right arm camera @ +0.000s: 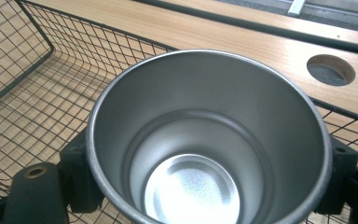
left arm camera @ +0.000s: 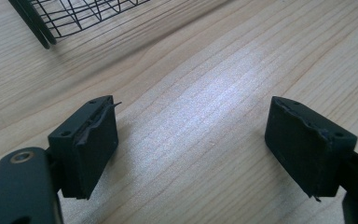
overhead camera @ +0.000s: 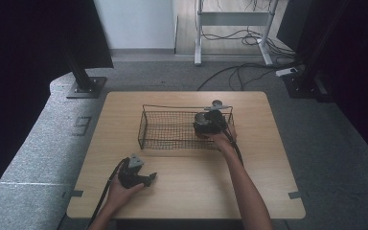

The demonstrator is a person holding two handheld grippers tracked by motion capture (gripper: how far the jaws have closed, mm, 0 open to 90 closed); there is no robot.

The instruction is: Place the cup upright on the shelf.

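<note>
Steel cup (right arm camera: pixel 209 140) right under my lens, upright and empty, my right gripper (right arm camera: pixel 205 186) clamped across its sides inside the wire basket (overhead camera: pixel 146 129), right end, so it goes in standing. My left gripper (left arm camera: pixel 191 154) idles spread wide over bare table (left arm camera: pixel 205 93). No labels I can read.

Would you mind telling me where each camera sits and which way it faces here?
High view: above the person's side, looking forward and down at the table; both forearms, left gripper and right gripper show.
Left gripper view: rides the left gripper, facing bare tabletop between open jaws.
Right gripper view: rides the right gripper, looking into the metal cup between its jaws.
All three share the wire basket.
</note>
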